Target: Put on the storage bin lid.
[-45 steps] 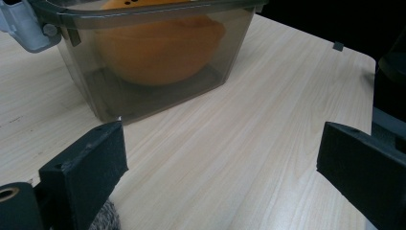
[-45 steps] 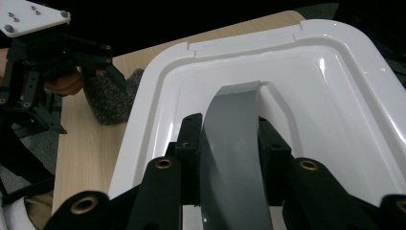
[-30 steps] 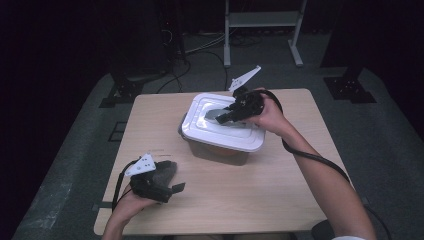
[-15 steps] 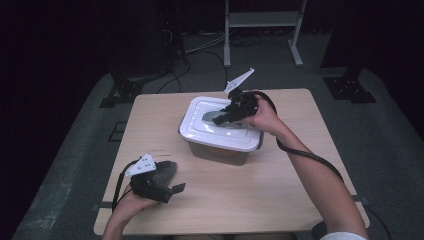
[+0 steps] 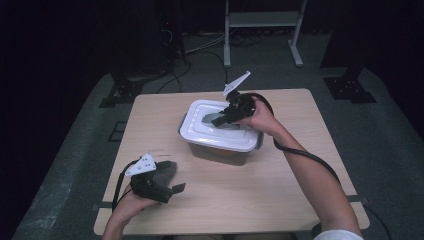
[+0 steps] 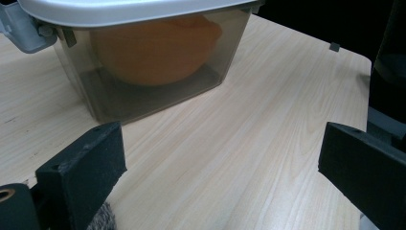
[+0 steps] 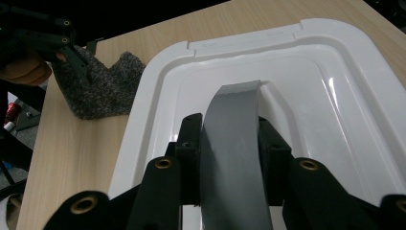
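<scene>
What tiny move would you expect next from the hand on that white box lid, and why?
Probably a gentle lift. The right gripper is shut on the grey handle of the white lid, which sits on the box holding something orange. The left gripper waits open.

- The table [image 5: 280,200] bears a lidded box [image 5: 220,145] at its middle, a little toward the far side.
- On the box sits its lid [image 5: 200,125], and the lid's handle [image 7: 234,143] runs across the lid's middle.
- Inside the box lies a bowl [image 6: 153,52], resting on the box's floor.
- The right gripper [image 5: 224,119] is over the lid, its jaws on either side of the handle.
- At the near left corner of the table lies a cloth [image 5: 165,170], well apart from the box.
- The left gripper [image 5: 170,189] is at the cloth's near side, just beside it, its jaws apart.
</scene>
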The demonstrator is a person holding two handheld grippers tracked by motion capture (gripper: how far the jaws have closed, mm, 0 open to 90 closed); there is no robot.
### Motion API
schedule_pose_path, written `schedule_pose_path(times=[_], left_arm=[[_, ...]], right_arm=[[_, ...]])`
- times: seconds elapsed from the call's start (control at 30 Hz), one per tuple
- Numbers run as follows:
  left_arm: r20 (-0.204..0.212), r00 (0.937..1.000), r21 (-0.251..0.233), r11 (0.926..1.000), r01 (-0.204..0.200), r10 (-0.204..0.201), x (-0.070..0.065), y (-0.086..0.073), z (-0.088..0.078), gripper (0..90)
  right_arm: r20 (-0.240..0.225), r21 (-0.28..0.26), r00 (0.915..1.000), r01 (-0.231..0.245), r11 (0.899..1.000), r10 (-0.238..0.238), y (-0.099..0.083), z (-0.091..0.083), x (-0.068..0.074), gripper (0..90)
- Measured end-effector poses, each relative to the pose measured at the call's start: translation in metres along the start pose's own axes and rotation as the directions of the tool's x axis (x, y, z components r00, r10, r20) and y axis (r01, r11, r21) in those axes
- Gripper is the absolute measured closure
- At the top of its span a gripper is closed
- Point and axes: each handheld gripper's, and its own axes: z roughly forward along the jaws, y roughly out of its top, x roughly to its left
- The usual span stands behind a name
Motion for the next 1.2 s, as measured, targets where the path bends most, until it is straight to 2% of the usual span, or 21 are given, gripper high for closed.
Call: schedule_pose_path(times=[0.8,1.2], left_arm=[[-0.004,1.0000,0.001,1.0000,0.002,-0.002,0.000,-0.001,-0.001,1.6],[-0.006,1.0000,-0.002,1.0000,0.001,-0.001,0.000,-0.001,-0.003,1.6]], right_arm=[[-0.038,0.002,0.9992,-0.010,1.000,0.010,-0.009,0.006,-0.009,67.0],[-0.030,-0.004,0.9995,-0.014,1.000,0.014,-0.011,0.005,-0.009,65.5]])
